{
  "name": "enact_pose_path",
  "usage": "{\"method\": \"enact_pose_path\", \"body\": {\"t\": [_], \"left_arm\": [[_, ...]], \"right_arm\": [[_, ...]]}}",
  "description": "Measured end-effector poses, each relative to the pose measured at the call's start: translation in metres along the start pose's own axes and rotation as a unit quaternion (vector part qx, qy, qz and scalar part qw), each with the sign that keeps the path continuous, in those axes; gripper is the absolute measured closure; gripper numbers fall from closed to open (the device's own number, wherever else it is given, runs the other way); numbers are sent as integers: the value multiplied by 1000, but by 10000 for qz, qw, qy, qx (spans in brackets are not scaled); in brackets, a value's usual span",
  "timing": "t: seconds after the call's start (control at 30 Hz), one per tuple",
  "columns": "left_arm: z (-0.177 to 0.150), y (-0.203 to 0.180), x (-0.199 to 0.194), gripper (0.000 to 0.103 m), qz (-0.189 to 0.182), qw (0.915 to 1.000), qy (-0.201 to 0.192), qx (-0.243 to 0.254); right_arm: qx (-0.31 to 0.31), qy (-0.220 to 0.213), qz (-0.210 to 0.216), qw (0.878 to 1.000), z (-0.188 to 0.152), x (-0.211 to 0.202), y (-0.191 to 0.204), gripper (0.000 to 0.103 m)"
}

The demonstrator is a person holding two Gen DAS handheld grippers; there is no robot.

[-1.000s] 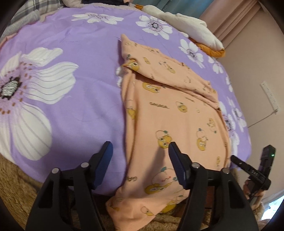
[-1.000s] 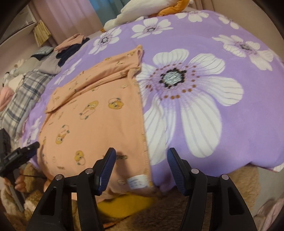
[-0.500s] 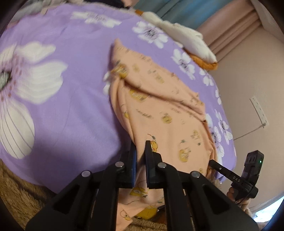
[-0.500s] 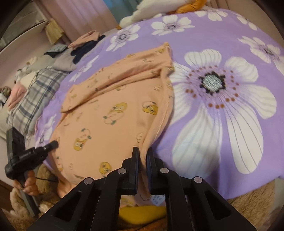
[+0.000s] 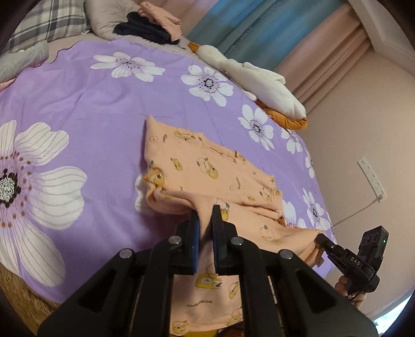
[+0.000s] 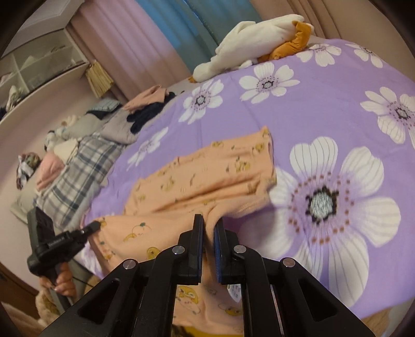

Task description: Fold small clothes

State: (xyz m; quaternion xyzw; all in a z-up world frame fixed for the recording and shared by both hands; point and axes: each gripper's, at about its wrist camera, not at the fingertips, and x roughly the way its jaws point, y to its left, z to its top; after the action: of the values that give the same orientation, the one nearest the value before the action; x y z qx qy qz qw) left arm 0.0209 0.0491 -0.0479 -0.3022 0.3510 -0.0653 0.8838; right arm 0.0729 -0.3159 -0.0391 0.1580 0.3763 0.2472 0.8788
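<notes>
Peach cloth, a small garment [image 5: 207, 168] printed with yellow cartoon chicks, lies across the purple flowered bedspread [image 5: 77, 103], its near hem raised off the bed and part of it hanging below the two tools. The left tool [image 5: 205, 210] is clamped tight on one part of that hem, fabric pinched between its blue-padded fingers, with more of the printed cloth drooping beneath it. The right tool [image 6: 209, 220] is likewise closed on the hem's other part; in the left wrist view its tip [image 5: 323, 238] bites the garment's far corner, and the person's hand [image 5: 348, 287] wraps its handle. From the right wrist view the left tool [image 6: 94, 226] shows at the garment's [image 6: 207, 176] opposite edge, held by the other hand [image 6: 62, 280]. The upper part of the garment lies flat on the bedspread [image 6: 337, 116], folded over itself. At the far side of the bed sit a white and orange plush toy [image 5: 262, 83], a plaid blanket [image 6: 77, 166], and a heap of dark and pink clothes [image 5: 153, 23].
</notes>
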Motion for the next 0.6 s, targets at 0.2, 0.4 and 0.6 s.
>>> {"method": "enact_pose_path", "body": {"t": [0.2,0.4,0.6], "left_arm": [[22,8,20,95,37,10000,22,7],[33,23,66,95,503,9980,394,-1],[28,37,101,92,777,9944,716,101]], "right_arm": [[45,-6,-140,9999,22,20,-5,93],[110,188,-643,9977,29,50,-15,93],[211,613,-1112,9917,26,90,-30,93]]}}
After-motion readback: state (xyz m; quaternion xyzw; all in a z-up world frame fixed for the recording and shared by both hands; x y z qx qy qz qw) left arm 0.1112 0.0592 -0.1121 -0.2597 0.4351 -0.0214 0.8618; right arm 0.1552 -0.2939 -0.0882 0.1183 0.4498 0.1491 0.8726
